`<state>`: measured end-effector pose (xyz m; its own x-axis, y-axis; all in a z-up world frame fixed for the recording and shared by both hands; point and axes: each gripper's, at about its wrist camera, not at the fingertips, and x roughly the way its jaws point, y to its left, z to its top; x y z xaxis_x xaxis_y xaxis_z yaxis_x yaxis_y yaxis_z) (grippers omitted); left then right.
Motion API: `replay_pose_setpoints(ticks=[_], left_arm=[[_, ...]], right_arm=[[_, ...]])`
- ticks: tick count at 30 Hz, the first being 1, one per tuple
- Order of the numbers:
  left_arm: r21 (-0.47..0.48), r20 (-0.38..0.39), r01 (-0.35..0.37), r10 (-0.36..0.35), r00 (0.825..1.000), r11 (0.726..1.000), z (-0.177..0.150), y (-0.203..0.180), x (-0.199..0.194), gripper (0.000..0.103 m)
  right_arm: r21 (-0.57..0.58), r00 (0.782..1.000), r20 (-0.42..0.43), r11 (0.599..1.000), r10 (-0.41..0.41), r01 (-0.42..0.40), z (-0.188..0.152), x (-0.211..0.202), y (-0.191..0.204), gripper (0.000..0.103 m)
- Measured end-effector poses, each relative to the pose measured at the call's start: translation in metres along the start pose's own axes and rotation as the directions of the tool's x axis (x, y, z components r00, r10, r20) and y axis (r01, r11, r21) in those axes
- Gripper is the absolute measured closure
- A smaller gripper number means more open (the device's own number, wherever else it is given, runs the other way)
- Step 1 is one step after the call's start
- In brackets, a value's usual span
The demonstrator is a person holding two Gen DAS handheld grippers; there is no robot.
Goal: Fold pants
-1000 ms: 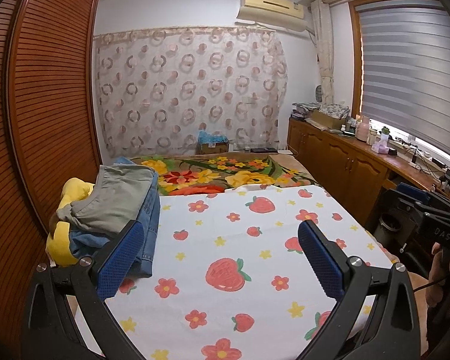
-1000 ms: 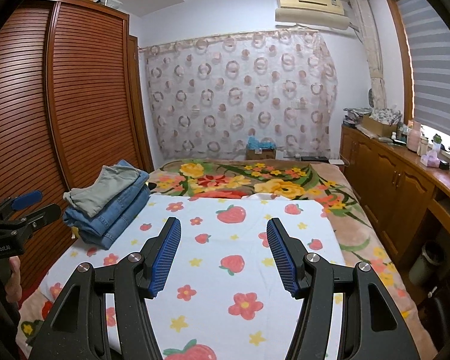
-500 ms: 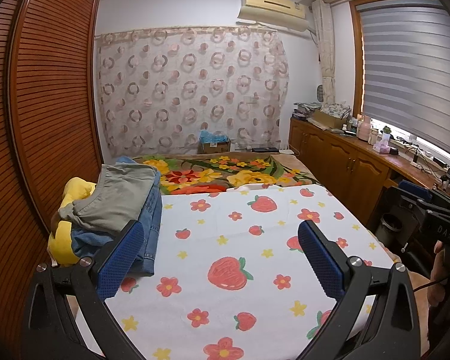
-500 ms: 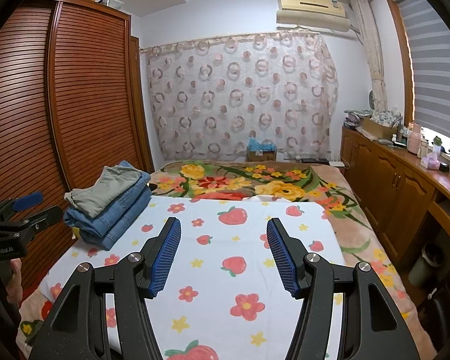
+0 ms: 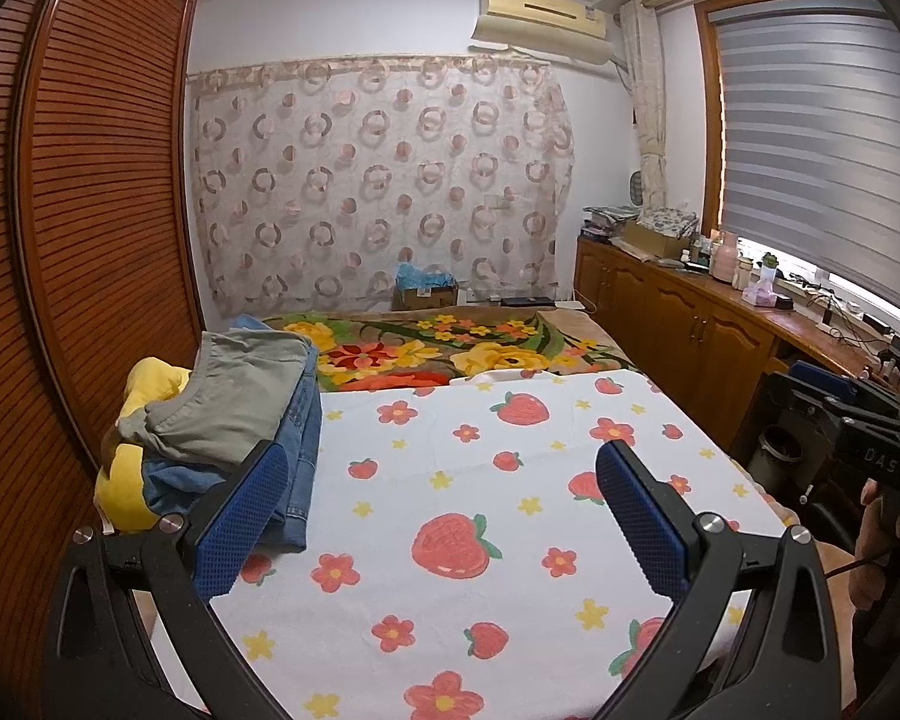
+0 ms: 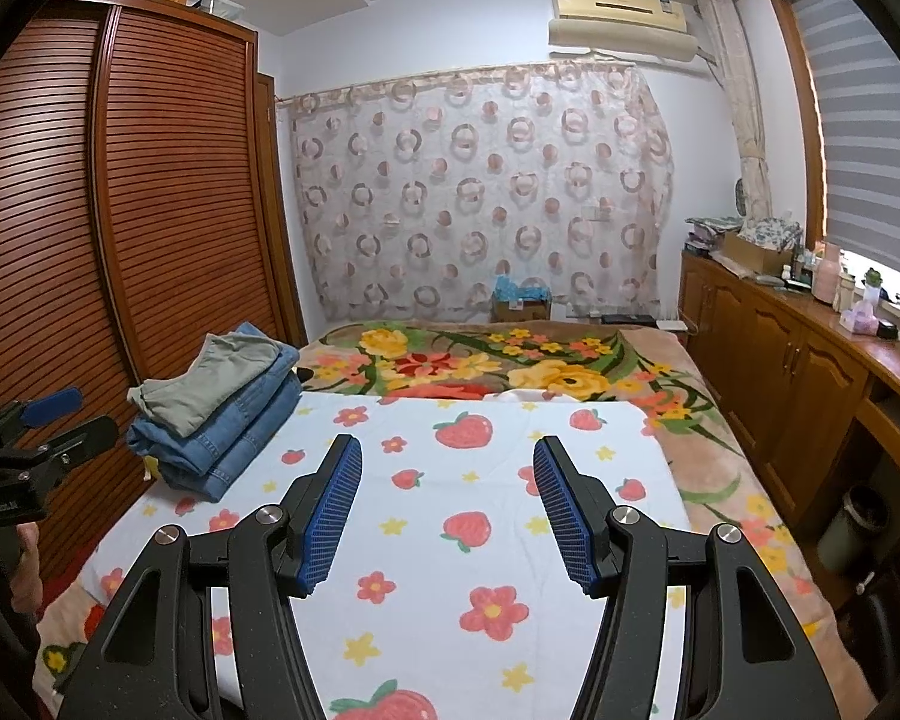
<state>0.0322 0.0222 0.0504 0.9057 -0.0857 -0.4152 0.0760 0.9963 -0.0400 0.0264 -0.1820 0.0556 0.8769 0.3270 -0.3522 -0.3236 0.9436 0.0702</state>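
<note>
A stack of folded pants lies at the bed's left edge: grey-green pants [image 5: 240,396] [image 6: 210,378] on top of blue jeans [image 5: 297,450] [image 6: 234,438]. A yellow garment [image 5: 144,420] shows under and behind the stack in the left wrist view. My left gripper [image 5: 441,486] hovers over the strawberry-print sheet [image 5: 450,480], open and empty, its left finger close to the stack. My right gripper [image 6: 447,495] also hangs open over the sheet [image 6: 450,540], nothing between its blue pads, to the right of the stack.
A floral blanket [image 6: 510,360] covers the far half of the bed. A slatted wooden wardrobe [image 6: 150,210] runs along the left. Wooden cabinets [image 6: 780,372] with clutter stand on the right under the window. A cardboard box [image 6: 519,303] sits by the curtain.
</note>
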Motion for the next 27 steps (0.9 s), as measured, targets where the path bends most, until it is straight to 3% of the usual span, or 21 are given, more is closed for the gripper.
replay_pose_setpoints(ticks=[27], left_arm=[[-0.002, -0.004, -0.004, 0.004, 1.000, 1.000, -0.0011, 0.0029, -0.0024, 0.000]], right_arm=[[-0.001, 1.000, -0.001, 1.000, 0.001, -0.001, 0.0005, -0.0004, 0.0003, 0.041]])
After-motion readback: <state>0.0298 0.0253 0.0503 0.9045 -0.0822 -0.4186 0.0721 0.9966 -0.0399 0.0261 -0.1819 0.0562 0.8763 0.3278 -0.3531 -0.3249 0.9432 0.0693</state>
